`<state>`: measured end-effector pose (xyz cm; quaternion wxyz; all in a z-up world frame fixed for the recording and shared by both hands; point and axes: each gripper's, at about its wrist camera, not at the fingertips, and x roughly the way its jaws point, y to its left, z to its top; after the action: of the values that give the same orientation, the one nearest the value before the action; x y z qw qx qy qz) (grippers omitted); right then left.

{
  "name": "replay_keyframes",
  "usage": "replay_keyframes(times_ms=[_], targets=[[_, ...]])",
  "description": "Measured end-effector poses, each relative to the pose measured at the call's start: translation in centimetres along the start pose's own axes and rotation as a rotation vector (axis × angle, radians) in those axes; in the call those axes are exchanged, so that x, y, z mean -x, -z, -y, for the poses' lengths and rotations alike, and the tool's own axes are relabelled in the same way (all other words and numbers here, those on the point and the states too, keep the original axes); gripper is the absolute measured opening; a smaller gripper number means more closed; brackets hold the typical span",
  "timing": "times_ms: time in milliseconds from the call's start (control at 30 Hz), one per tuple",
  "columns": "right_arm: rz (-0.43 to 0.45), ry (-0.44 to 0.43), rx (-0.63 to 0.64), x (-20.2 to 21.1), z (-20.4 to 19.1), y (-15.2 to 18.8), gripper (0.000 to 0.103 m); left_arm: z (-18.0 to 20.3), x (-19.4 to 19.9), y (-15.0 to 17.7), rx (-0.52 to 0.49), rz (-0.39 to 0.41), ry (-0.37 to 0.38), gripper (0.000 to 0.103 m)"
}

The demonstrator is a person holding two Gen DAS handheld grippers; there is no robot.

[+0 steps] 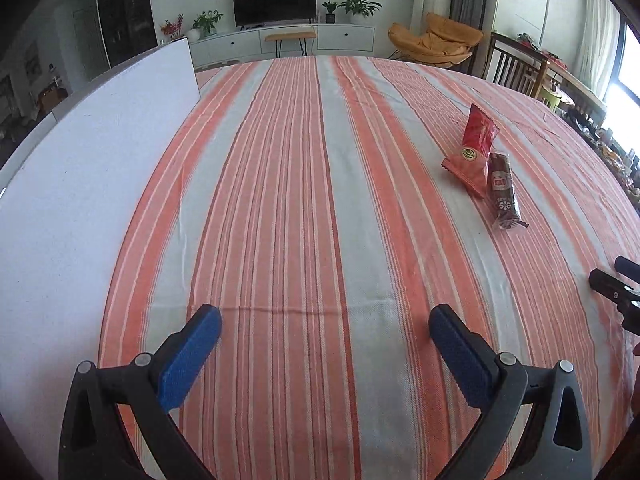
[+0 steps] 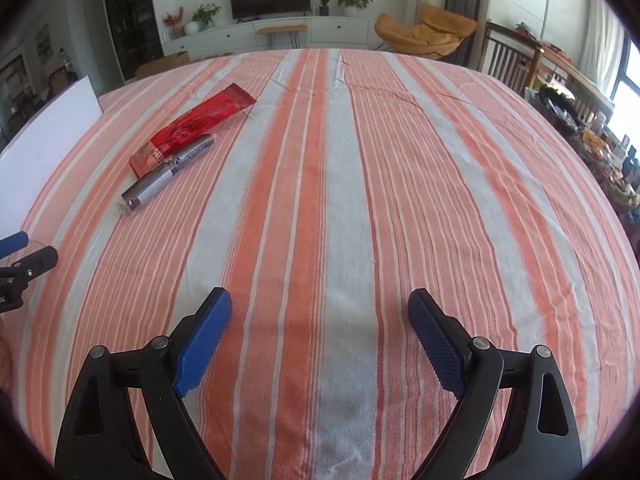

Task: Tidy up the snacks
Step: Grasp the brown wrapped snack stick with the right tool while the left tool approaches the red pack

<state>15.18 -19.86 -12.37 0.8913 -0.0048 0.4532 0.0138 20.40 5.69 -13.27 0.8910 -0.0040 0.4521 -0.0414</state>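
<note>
Two snack packets lie together on the striped tablecloth [image 1: 304, 184]. A red wrapper [image 1: 474, 148] rests partly under a dark brown bar [image 1: 503, 190]. The right wrist view shows the same red wrapper [image 2: 192, 132] and brown bar [image 2: 168, 174] at upper left. My left gripper [image 1: 325, 322] stands open over bare cloth, well short of and left of the packets. My right gripper [image 2: 320, 308] is open too, with nothing between its blue pads, and the packets lie far to its left. Each gripper's tip shows at the edge of the other's view.
A white board-like box [image 1: 88, 168] runs along the left side of the table; its corner [image 2: 48, 128] shows in the right wrist view. Beyond the table are a TV cabinet [image 1: 280, 38], an orange lounge chair [image 1: 436, 44] and a cluttered wooden table [image 2: 560, 92] at right.
</note>
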Motion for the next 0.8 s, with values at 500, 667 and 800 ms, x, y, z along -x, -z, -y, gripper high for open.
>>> replay_keyframes(times_ms=[500,667,800], targets=[[-0.301,-0.246,-0.163,-6.2,-7.6,-10.1,0.049,0.5,-1.3,0.2,-0.020,-0.006,-0.019,0.103],[-0.271,-0.119,0.019,-6.4,-10.3,-10.4,0.044,0.5,-1.2,0.1,-0.020,-0.006,-0.019,0.103],[-0.283,-0.109,0.072,-5.9,-8.8,-9.7,0.020,0.5,-1.2,0.1,-0.020,-0.006,-0.019,0.103]])
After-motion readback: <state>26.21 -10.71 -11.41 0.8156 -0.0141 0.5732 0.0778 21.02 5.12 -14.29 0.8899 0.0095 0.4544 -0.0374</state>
